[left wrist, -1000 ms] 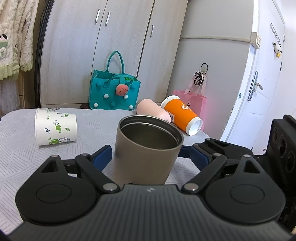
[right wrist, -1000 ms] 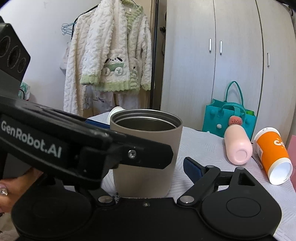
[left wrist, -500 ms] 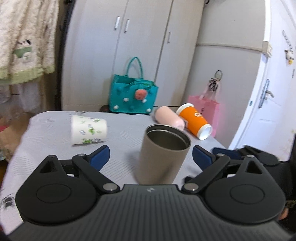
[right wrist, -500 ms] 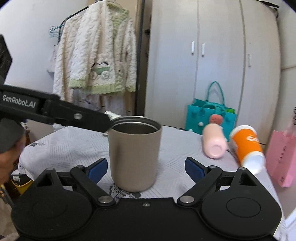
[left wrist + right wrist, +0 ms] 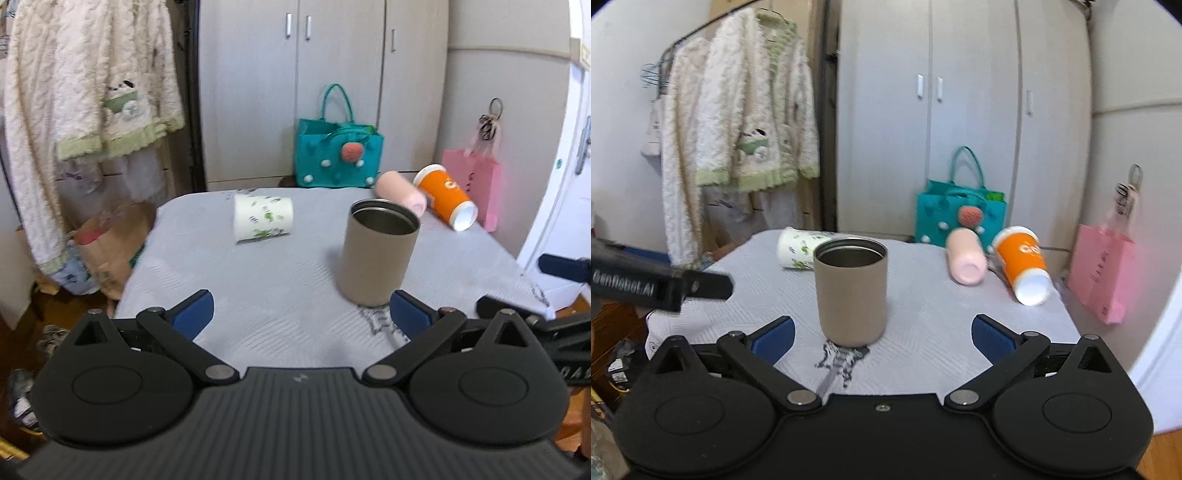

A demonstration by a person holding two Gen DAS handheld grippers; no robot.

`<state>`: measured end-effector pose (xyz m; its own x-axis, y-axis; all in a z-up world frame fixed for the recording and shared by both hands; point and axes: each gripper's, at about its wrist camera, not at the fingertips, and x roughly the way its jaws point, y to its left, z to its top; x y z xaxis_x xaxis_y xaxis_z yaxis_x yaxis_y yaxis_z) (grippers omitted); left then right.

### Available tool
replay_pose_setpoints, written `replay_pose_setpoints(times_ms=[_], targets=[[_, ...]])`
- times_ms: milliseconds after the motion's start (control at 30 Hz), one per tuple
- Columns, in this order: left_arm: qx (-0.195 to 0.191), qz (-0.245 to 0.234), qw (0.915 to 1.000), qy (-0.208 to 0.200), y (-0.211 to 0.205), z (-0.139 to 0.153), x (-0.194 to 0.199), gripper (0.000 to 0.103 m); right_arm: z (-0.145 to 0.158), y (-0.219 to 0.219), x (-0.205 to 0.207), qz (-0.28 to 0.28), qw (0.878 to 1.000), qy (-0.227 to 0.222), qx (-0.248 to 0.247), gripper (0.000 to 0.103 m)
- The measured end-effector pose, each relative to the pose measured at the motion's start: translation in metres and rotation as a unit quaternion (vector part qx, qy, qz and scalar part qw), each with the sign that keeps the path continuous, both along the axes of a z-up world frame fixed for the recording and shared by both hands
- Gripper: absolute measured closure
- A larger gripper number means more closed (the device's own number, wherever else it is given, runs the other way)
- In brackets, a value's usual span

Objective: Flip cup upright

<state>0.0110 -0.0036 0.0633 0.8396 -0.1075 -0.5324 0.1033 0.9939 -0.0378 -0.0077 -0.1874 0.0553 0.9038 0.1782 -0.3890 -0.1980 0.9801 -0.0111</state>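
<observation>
The tan cup (image 5: 851,291) stands upright on the gray surface (image 5: 923,332), mouth up, so its long axis points straight up. It looks done. Three other cups lie on their sides farther back: a leafy white cup (image 5: 264,218) on the left, a pink cup (image 5: 400,190) and an orange cup (image 5: 445,197) on the right. The right hand-held gripper (image 5: 882,334) is spread wide and holds nothing; the tan cup is just ahead of it, a bit left. The left hand-held gripper (image 5: 301,314) is spread and holds nothing too, with the leafy cup ahead of it.
</observation>
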Motion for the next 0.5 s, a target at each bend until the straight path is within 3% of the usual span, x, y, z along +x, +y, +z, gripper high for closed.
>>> replay_pose_setpoints(times_ms=[300,500], targets=[[0.004,0.031,0.9994,0.018,0.006,0.002,-0.032,0.000,0.009,-0.005,-0.031,-0.070,0.998,-0.005,0.005,0.000],[0.016,0.046,0.9987,0.013,0.005,-0.001,-0.046,0.000,0.008,-0.002,-0.049,-0.066,0.998,0.007,0.011,0.000]])
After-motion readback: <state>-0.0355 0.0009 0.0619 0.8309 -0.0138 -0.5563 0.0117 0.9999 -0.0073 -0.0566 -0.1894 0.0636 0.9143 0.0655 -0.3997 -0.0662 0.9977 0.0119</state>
